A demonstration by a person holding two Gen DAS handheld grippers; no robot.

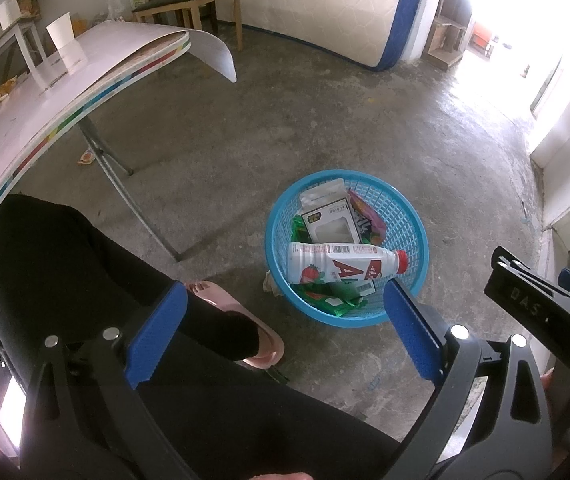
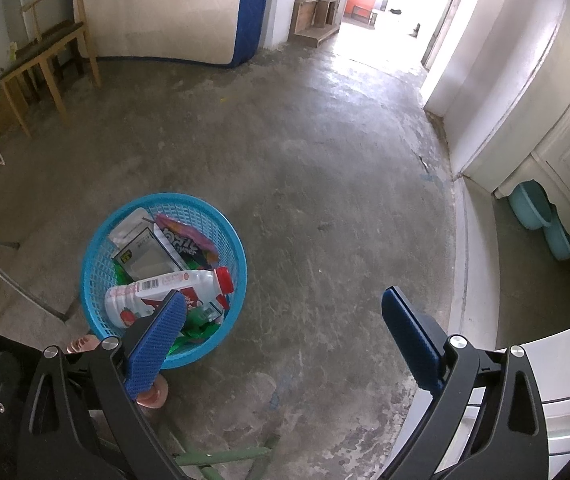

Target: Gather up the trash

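Evidently a drop-off is done: both the left gripper and right gripper gape wide and carry nothing. The round blue plastic mesh basket, lower centre on bare concrete, holds a white strawberry-drink bottle among wrappers. Next, probably the white paper cup, upper left on the pale folding table; its edge overhangs open floor.

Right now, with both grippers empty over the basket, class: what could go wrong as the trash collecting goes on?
1. The bottle lies across the top of the pile in the basket; more trash dropped on it may roll or spill out.
2. A wrapper on the floor beside the table leg could easily be missed.
3. The cup stands near the table edge; a gripper reaching for it might knock it off.
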